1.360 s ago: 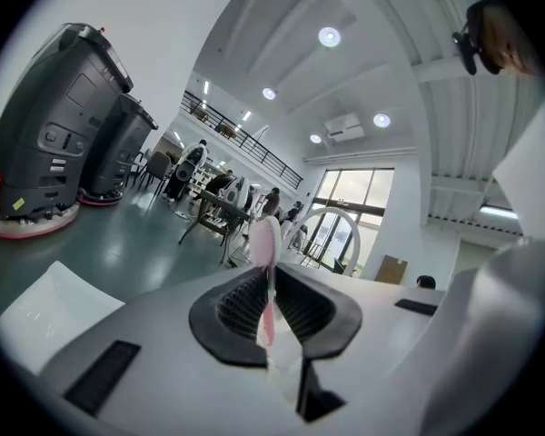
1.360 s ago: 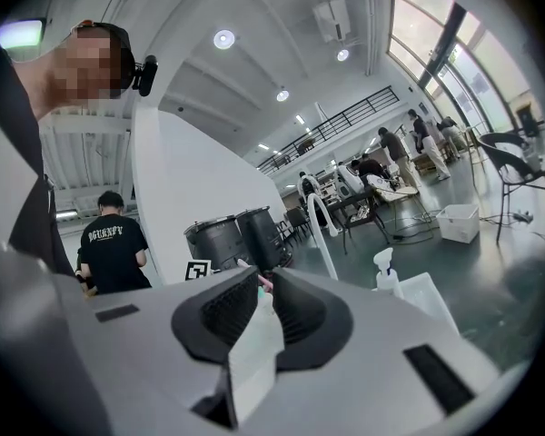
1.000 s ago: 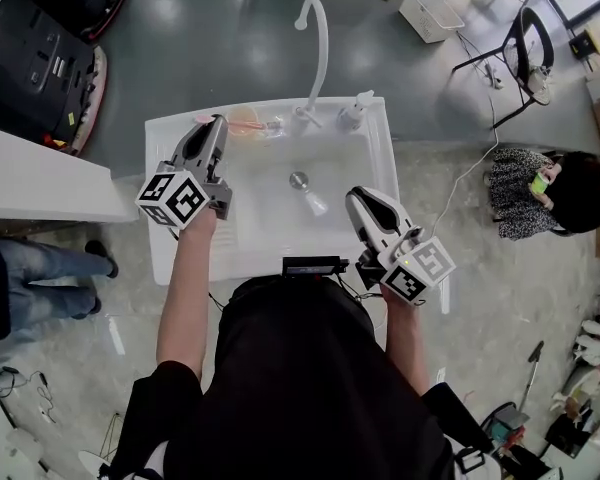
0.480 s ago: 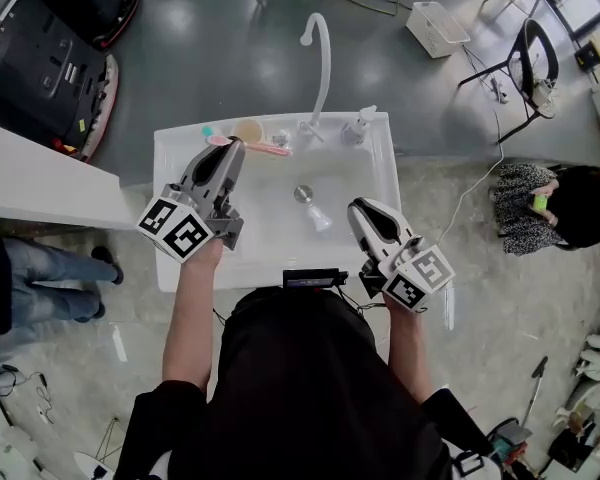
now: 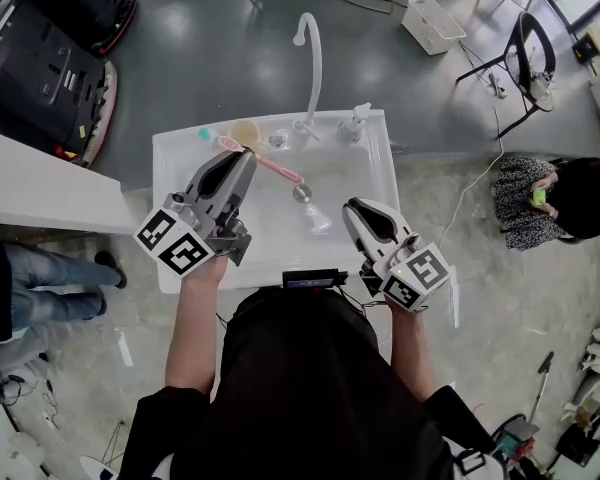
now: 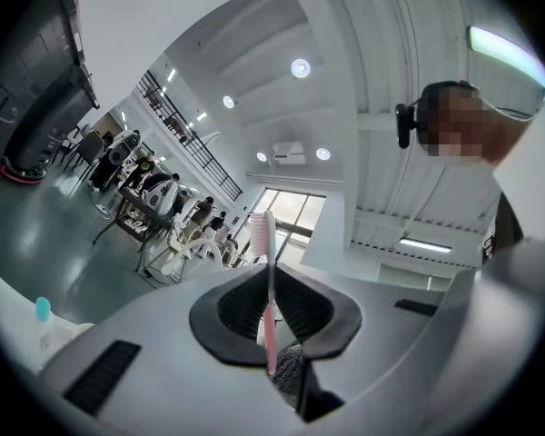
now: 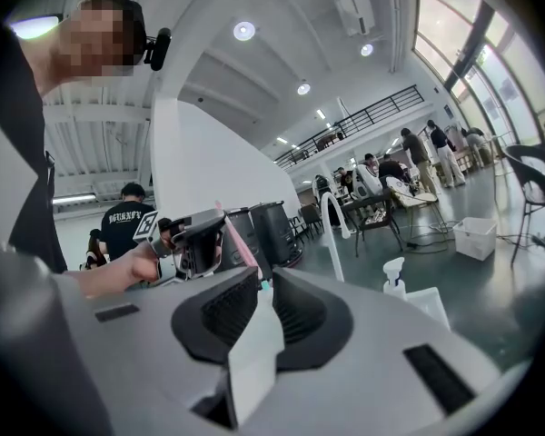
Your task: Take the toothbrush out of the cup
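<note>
In the head view, the left gripper [image 5: 242,160] held a pink toothbrush [image 5: 278,168] over the sink [image 5: 170,168], just beside the cup [image 5: 245,132]. The right gripper [image 5: 358,208] hovered near the front edge. In the left gripper view, the jaws clamped the upright handle. In the right gripper view, the jaws stood slightly apart, empty.

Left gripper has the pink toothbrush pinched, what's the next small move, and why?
Probably lower the left gripper toward the bare sink rim and set the toothbrush down there. Its jaws are shut on the handle, the brush looks clear of the cup, and the right gripper hangs open over the basin's near side.
</note>
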Demonstrator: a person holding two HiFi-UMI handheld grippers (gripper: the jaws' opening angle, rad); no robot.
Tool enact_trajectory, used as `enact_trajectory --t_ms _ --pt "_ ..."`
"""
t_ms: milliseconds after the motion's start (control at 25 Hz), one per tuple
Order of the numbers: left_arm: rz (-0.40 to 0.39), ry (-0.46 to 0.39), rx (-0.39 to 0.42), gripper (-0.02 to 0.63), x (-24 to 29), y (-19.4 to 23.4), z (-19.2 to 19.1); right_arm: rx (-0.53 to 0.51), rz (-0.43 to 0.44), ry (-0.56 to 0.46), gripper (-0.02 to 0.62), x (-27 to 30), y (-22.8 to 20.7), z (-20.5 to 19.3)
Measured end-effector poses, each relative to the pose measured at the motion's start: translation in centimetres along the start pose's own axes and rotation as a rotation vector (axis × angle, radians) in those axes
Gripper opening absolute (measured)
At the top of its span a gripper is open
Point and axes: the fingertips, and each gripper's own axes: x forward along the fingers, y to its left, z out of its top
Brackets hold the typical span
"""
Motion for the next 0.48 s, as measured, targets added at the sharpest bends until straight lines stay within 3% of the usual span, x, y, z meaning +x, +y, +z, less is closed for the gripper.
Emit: enact_trajectory --t_ms 480 --pt "-0.099 0.055 0.047 0.029 1.7 -5.2 -0.1 -0.094 0.030 0.010 0.038 -0.1 1.4 1.1"
